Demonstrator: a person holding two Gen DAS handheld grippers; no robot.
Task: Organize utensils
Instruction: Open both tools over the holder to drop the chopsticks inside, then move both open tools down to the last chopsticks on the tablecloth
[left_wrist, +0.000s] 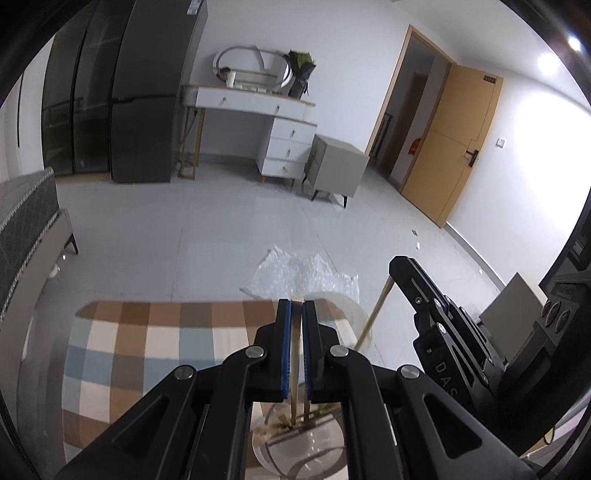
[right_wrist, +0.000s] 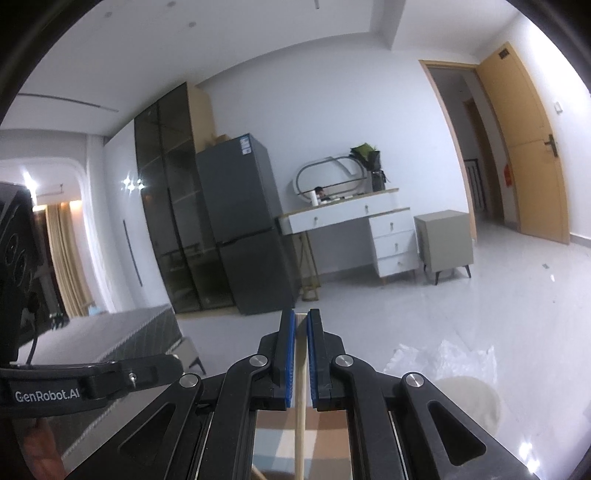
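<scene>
My left gripper (left_wrist: 297, 303) is shut on a wooden chopstick (left_wrist: 294, 373) that stands upright, its lower end inside a clear glass jar (left_wrist: 295, 443) below the fingers, beside another stick. My right gripper (right_wrist: 301, 314) is shut on a second wooden chopstick (right_wrist: 300, 417), held upright over the checked tablecloth (right_wrist: 325, 439). In the left wrist view the right gripper (left_wrist: 397, 266) holds that chopstick (left_wrist: 373, 317) to the right, its lower end reaching down toward a clear container (left_wrist: 351, 317).
The table has a brown, blue and white checked cloth (left_wrist: 147, 347). Bubble wrap (left_wrist: 295, 275) lies on the floor beyond the table edge. A bed (left_wrist: 26, 229) stands at left, and a fridge, dresser and nightstand by the far wall.
</scene>
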